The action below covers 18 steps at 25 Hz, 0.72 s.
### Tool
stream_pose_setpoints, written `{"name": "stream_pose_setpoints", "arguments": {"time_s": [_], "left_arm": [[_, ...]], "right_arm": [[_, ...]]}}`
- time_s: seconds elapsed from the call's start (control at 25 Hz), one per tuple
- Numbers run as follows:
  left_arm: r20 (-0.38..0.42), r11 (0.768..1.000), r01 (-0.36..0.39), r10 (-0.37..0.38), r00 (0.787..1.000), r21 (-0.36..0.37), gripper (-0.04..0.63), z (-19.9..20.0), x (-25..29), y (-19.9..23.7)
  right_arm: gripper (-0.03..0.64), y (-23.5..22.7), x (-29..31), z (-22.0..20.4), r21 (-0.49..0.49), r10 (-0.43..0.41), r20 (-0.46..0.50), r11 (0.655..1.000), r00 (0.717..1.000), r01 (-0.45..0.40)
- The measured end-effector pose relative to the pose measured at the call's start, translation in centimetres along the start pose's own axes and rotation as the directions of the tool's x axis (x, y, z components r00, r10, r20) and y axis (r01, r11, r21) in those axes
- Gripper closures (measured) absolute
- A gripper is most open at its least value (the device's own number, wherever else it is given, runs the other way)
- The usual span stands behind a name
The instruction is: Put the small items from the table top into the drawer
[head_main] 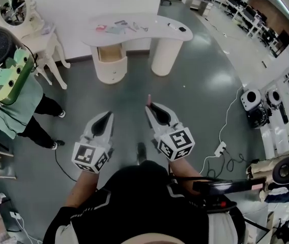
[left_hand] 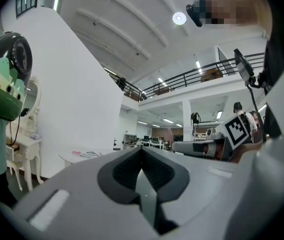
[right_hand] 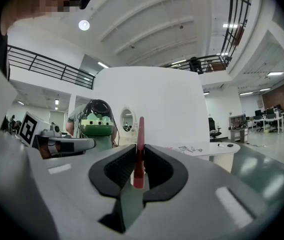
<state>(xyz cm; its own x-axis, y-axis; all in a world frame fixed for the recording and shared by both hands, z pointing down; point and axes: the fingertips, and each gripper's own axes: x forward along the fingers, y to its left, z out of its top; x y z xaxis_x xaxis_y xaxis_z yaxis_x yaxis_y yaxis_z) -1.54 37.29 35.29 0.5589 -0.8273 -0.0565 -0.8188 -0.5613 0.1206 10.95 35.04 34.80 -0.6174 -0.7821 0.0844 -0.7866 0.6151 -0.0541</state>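
The white curved table (head_main: pixel 154 23) stands far ahead on the grey floor, with several small items (head_main: pixel 119 27) and a black piece (head_main: pixel 182 29) on top. Its drawer (head_main: pixel 109 55) in the left pedestal looks pulled out. My right gripper (head_main: pixel 149 109) is shut on a thin red stick (right_hand: pixel 139 149), which pokes up between the jaws (head_main: pixel 148 100). My left gripper (head_main: pixel 105 118) is shut with nothing in it (left_hand: pixel 142 153). Both are held in front of my body, well short of the table (right_hand: pixel 214 148).
A person in green with a headset (head_main: pixel 9 80) stands at the left, next to a white vanity with an oval mirror (head_main: pixel 30 22). A power strip and cables (head_main: pixel 219 148) lie on the floor at the right, near round devices (head_main: pixel 256 105).
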Motion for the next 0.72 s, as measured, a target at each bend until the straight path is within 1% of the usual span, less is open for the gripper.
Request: {"name": "stream_pose_setpoints", "arguments": {"time_s": [0.28,0.48,0.72], "left_arm": [[0.009,0.999,-0.04,0.04,0.999,0.035,0.595,0.6,3.7,2.7],[0.019,0.997,-0.05,0.049,0.999,0.066,0.595,1.9,7.6,4.5],[0.003,0.995,-0.069,0.069,0.998,0.073,0.595,2.1,12.4,6.5]], "right_arm": [[0.565,-2.9,4.3,0.5,0.017,0.04,0.034,0.999,0.999,-0.041],[0.565,-6.3,7.9,2.0,0.012,0.055,0.062,0.998,0.997,-0.055],[0.565,-10.6,11.0,2.7,0.014,0.053,0.072,0.998,0.996,-0.054]]}}
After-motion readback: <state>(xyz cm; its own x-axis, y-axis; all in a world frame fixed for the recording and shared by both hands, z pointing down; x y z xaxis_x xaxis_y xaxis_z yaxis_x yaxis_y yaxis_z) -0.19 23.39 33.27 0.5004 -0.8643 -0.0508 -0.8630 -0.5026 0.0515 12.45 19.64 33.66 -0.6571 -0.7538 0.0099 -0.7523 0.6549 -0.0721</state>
